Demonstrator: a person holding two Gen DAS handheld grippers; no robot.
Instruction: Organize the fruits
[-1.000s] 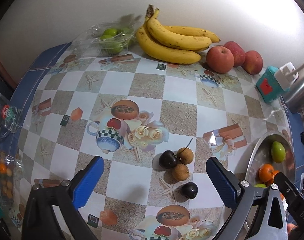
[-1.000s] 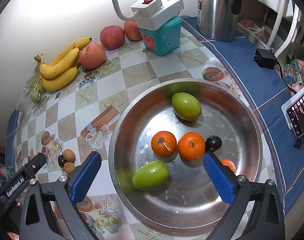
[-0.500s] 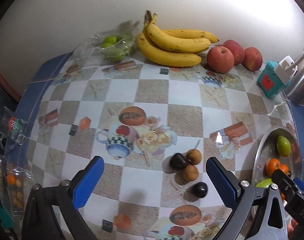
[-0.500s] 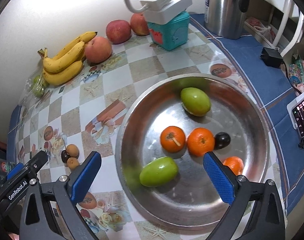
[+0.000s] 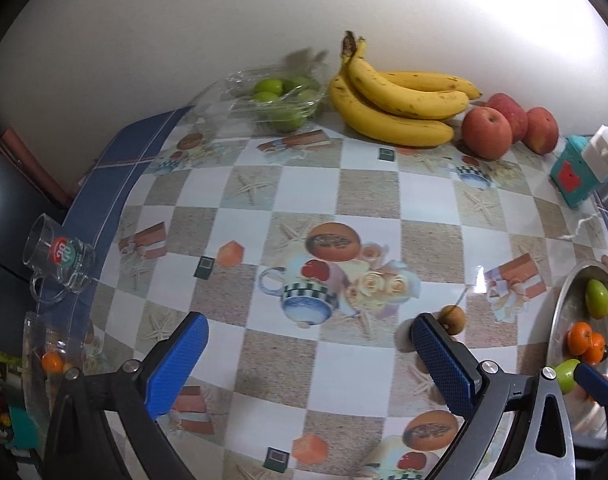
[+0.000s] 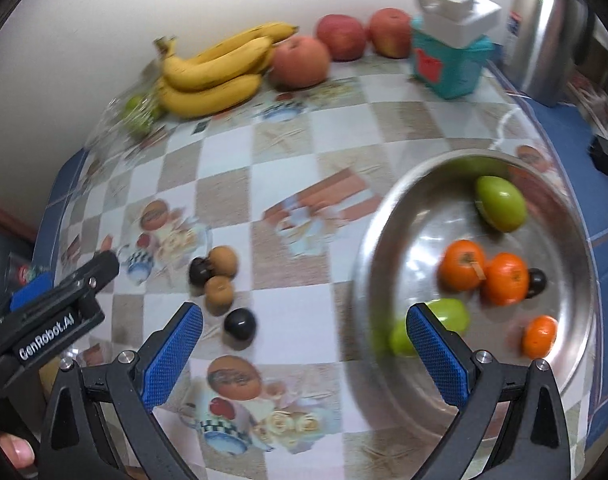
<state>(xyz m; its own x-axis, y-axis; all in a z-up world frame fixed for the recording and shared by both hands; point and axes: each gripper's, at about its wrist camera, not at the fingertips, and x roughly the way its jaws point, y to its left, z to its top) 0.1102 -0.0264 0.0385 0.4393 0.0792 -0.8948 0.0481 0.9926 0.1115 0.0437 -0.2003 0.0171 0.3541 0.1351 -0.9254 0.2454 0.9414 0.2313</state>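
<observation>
I'm swinging my right gripper (image 6: 299,352), fingers spread and empty, off the steel bowl (image 6: 368,248) toward the small dark and brown fruits (image 6: 223,288) loose on the tabletop (image 6: 287,152). Next I'm needing to centre over one. My left gripper (image 5: 310,354), also released, is drifting left of where it hung a second ago.

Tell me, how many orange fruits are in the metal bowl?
3. Two orange fruits touch mid-bowl; a smaller one lies nearer the right gripper, by the metal bowl's rim. None seems hidden.
</observation>
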